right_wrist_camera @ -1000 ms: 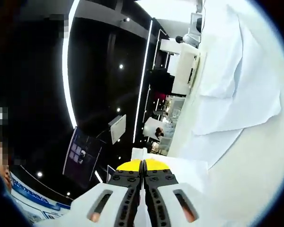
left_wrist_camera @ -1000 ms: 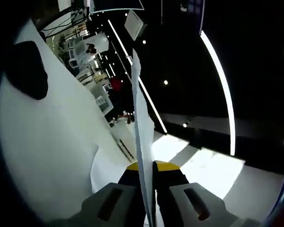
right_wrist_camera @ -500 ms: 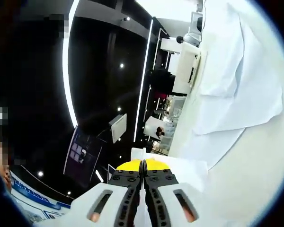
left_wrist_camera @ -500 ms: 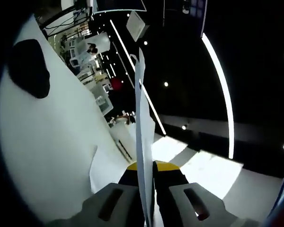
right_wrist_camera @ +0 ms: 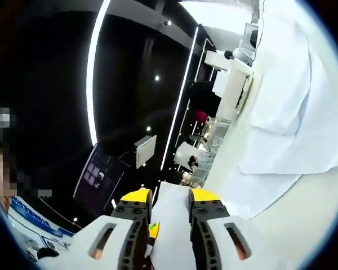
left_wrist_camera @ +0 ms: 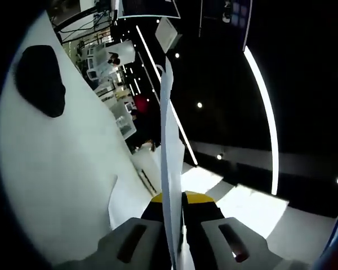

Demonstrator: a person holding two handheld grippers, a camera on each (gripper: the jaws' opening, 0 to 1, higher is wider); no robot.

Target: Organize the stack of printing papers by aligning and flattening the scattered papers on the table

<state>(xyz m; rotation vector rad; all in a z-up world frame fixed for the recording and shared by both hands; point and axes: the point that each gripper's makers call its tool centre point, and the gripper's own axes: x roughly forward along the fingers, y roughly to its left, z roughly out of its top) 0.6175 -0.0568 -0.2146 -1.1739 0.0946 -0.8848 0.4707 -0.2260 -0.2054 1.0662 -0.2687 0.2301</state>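
Across the left gripper view, the wide white table (left_wrist_camera: 62,169) tilts steeply up the left side, with a dark rounded object (left_wrist_camera: 40,79) lying on it near the top. Seen from the right gripper, the same table (right_wrist_camera: 304,225) carries loose white printing papers (right_wrist_camera: 293,112), overlapping and slightly rumpled. A thin white sheet of paper (left_wrist_camera: 168,157) stands edge-on in the left gripper view, rising from between the yellow-tipped jaws of the left gripper (left_wrist_camera: 174,198), which are clamped tight on it. The right gripper (right_wrist_camera: 168,197) has its jaws parted, with a white sheet (right_wrist_camera: 170,225) lying between them, untouched by either yellow tip.
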